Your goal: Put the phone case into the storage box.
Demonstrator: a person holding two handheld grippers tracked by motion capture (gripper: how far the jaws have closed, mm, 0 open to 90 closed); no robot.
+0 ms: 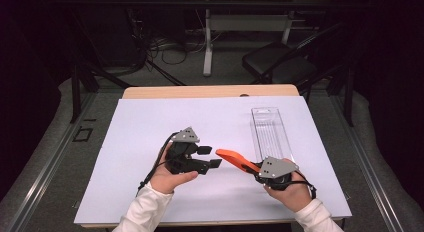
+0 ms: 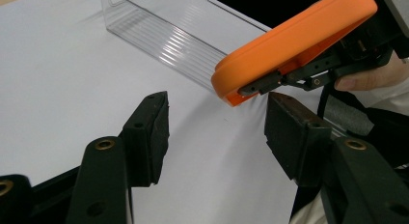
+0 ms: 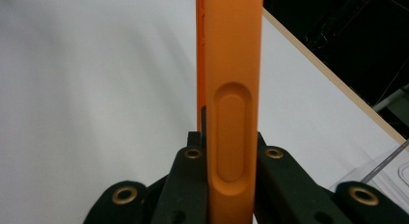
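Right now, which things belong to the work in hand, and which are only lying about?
In the work:
- orange tool, clamped in the right gripper
- left gripper, jaws apart, near the tool's tip

Lying about:
- clear plastic tray
- white sheet
- chair beyond the table

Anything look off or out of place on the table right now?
Nothing stands out. The right gripper is shut on the orange tool, the left gripper is open beside its tip, and the clear tray lies flat, undamaged.

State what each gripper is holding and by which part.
The right gripper clamps the orange tool at one end, its fingers pressed on the two sides; the other end juts toward the left gripper, which holds nothing, its fingers apart.
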